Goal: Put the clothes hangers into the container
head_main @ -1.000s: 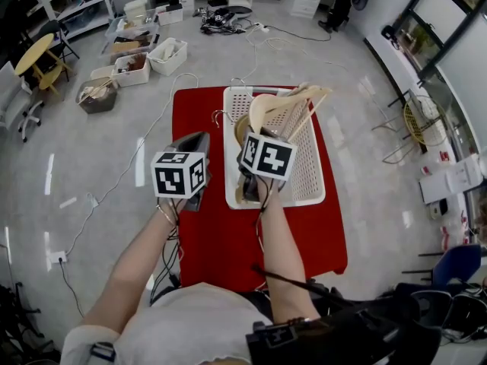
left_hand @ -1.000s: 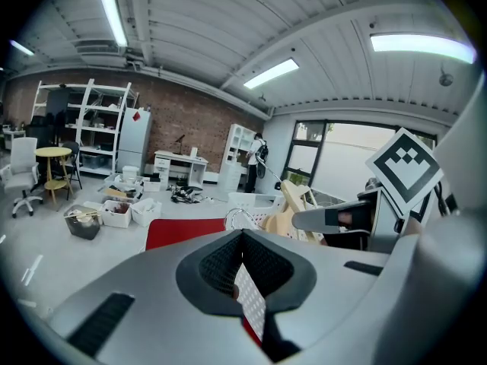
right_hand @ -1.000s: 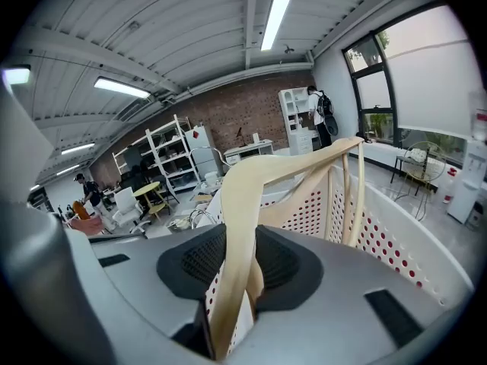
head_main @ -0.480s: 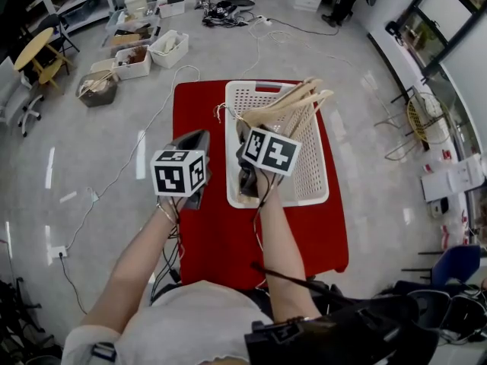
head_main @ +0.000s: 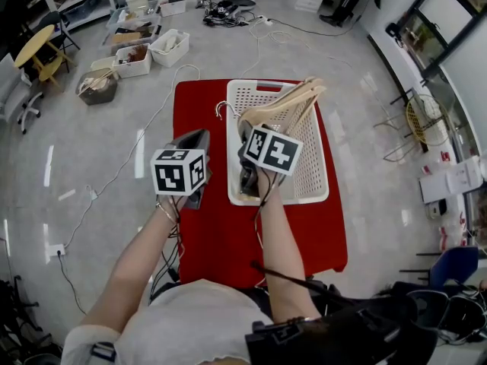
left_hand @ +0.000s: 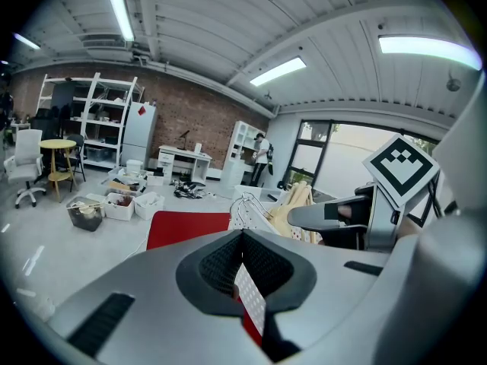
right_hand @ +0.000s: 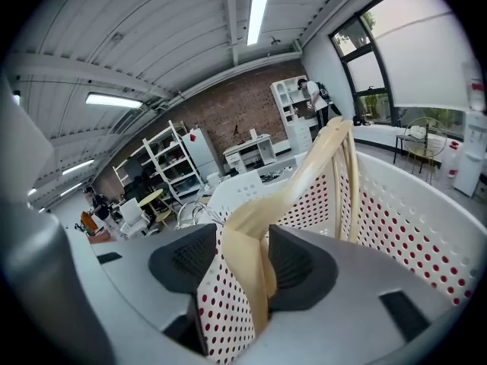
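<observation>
A bundle of pale wooden clothes hangers point(head_main: 283, 103) leans in the white perforated basket point(head_main: 316, 195) on the red table point(head_main: 205, 234), with the metal hooks point(head_main: 222, 109) over the basket's left rim. My right gripper point(head_main: 247, 135) is over the basket. Its jaws have just been opening, and in the right gripper view one hanger point(right_hand: 304, 181) stands loose between them point(right_hand: 243, 261), with a gap at the left pad. My left gripper point(head_main: 199, 137) hovers over the table left of the basket. It is shut and empty point(left_hand: 243, 234), and its view shows the hangers point(left_hand: 293, 204) ahead.
Several bins point(head_main: 137, 55) and loose cables point(head_main: 228, 17) lie on the floor beyond the table. A small yellow round table point(head_main: 34, 48) stands far left and a wire rack point(head_main: 422, 120) stands right. The basket wall point(right_hand: 403, 226) rises close on the right gripper's right side.
The hanger bundle has tipped flatter in the basket, and its hooks now stick out over the left rim. The right gripper has rolled slightly. The left gripper has stayed put.
</observation>
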Available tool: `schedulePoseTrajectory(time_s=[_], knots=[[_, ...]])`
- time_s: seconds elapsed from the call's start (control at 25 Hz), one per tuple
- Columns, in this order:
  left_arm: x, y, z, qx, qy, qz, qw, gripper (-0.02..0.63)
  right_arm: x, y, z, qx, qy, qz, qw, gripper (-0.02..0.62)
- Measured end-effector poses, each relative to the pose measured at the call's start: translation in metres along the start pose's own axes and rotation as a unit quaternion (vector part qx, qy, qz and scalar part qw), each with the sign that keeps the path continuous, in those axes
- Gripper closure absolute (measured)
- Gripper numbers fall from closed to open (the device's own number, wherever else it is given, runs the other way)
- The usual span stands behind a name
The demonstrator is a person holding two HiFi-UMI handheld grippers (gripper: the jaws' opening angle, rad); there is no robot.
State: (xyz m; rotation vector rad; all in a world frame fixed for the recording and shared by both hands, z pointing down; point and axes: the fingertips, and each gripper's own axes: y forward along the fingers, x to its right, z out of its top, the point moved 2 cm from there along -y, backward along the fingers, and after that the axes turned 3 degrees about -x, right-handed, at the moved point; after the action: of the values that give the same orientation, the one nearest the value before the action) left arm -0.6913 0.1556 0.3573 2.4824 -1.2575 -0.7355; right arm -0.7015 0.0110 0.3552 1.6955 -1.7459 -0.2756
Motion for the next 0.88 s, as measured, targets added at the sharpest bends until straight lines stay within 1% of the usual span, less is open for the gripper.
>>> schedulePoseTrajectory(time_s=[0.2, 0.4, 0.52, 0.68, 0.88], knots=[[0.009, -0.007, 0.001, 0.004, 0.003, -0.002, 1.0000, 0.606, 0.001, -0.013, 0.003, 0.006, -0.002, -0.001, 1.000, 0.380], [0.016, -0.020, 0.008, 0.017, 0.006, -0.003, 0.9998, 0.606, -0.005, -0.033, 0.012, 0.033, 0.000, 0.008, 0.999, 0.387], [0.020, -0.031, 0.009, 0.024, 0.008, -0.005, 0.9997, 0.606, -0.008, -0.049, 0.014, 0.053, -0.003, 0.010, 0.999, 0.419], [0.026, -0.047, 0.009, 0.033, 0.011, -0.007, 0.9994, 0.606, -0.014, -0.069, 0.015, 0.073, -0.006, 0.009, 0.997, 0.442], [0.032, -0.075, 0.009, 0.045, 0.004, -0.016, 0.9988, 0.606, -0.023, -0.100, 0.010, 0.092, -0.011, -0.004, 0.996, 0.482]])
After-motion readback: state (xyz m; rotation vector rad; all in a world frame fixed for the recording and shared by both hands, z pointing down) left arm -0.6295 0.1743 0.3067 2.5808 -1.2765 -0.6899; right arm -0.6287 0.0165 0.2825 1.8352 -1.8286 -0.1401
